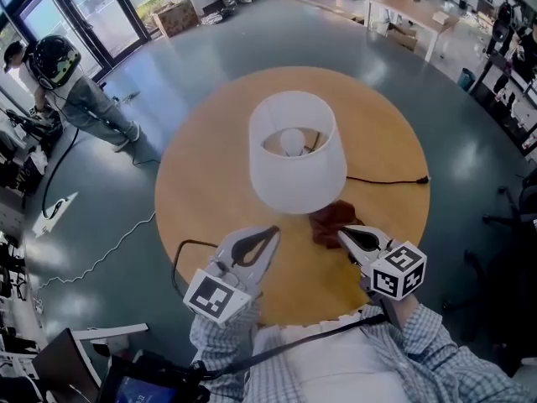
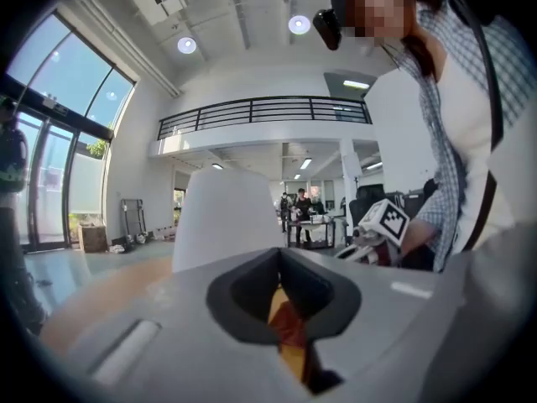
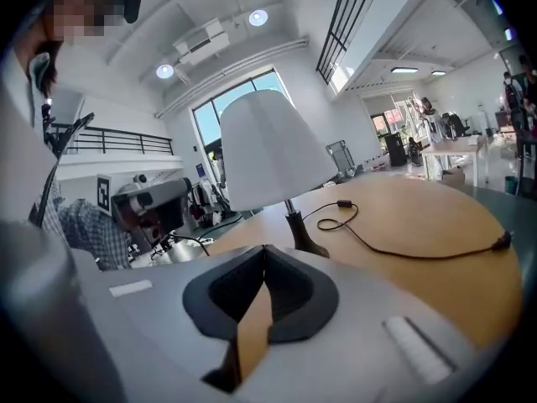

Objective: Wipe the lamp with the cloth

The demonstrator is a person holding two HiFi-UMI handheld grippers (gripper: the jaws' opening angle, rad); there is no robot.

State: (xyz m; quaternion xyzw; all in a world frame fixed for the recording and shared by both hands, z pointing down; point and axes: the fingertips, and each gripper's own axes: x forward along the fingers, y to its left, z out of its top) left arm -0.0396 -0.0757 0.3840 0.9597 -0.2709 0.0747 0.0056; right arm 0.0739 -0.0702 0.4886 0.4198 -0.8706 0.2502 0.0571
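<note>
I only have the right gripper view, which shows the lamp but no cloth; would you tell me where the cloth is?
Observer: The cloth lies crumpled on the table at the foot of the lamp, just ahead of the right gripper.
Operator: Thank you. Does the left gripper hold any of it?
Observer: No, the left gripper is shut on nothing. Its own view shows the cloth lying on the table beyond its tips.
</note>
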